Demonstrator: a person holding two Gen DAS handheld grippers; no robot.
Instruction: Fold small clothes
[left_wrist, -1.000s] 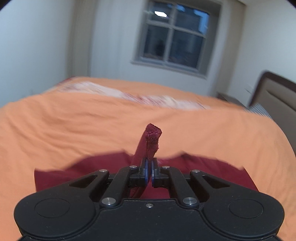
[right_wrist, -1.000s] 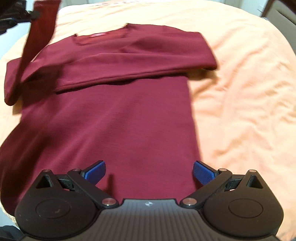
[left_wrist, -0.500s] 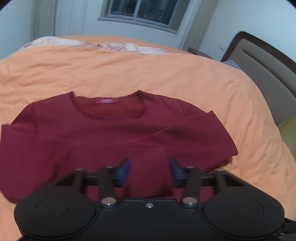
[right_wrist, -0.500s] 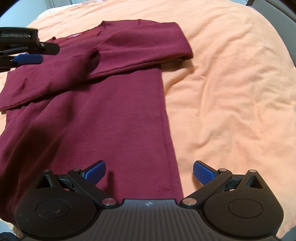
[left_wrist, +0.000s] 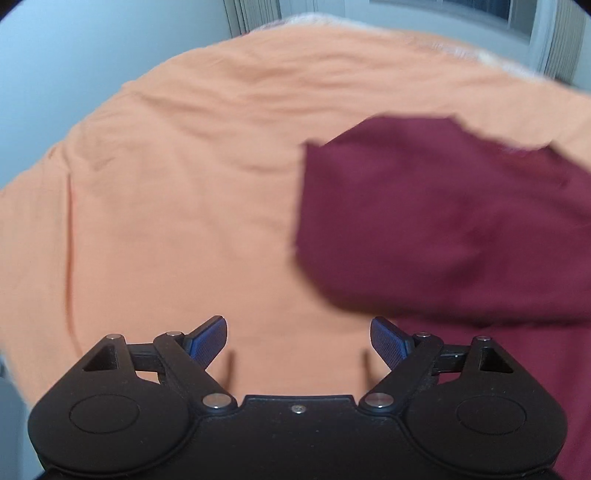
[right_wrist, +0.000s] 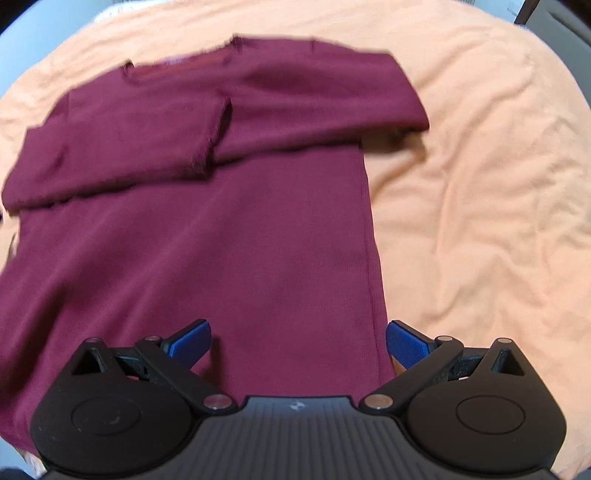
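Maroon shirt (right_wrist: 229, 229) flat on orange bed (right_wrist: 480, 184), sleeves folded across chest. Left gripper (left_wrist: 298, 341), right gripper (right_wrist: 298, 341) both spread wide, empty.

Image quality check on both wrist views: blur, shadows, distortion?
Left wrist: motion blur smears the maroon shirt and orange bedspread; the left claw stays sharp, its fingers casting thin shadows. Right wrist: milder blur, mostly at the folded sleeves; right claw crisp. Both show fisheye bending and dark corners.
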